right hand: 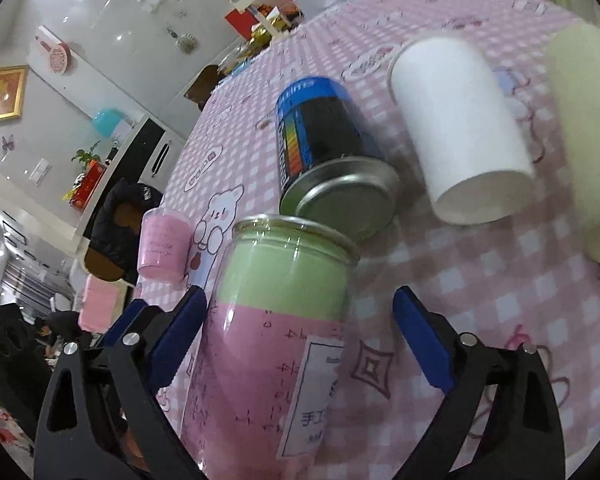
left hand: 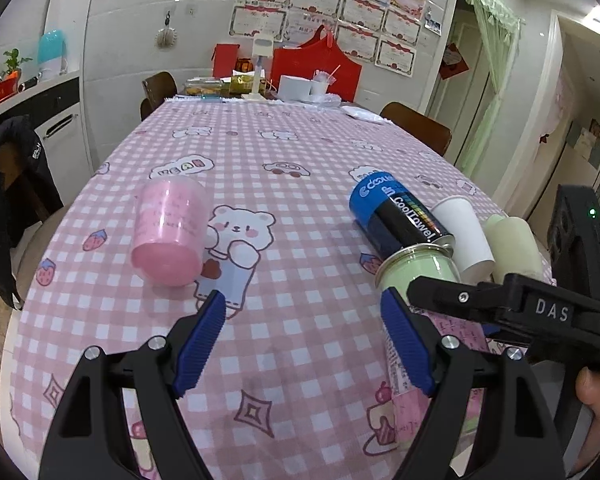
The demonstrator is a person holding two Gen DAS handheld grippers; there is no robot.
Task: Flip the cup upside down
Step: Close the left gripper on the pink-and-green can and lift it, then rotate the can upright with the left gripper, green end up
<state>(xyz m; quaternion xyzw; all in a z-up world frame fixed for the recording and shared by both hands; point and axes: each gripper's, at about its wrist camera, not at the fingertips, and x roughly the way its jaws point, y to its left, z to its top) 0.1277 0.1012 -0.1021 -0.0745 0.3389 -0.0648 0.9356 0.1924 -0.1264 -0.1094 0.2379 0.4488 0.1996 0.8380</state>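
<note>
Pink-and-green cup point(right hand: 276, 344) lay between the spread fingers of the right gripper point(right hand: 298, 344), its left pad point(right hand: 180, 332) touching or just beside it, the right pad clear. Left gripper point(left hand: 304, 344) hung spread and empty above the checked tablecloth point(left hand: 300, 184), a pink cup point(left hand: 168, 232) far left.

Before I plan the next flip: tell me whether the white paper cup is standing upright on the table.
No, the white paper cup lies on its side on the pink checked tablecloth, its open mouth facing the right wrist camera.
</note>
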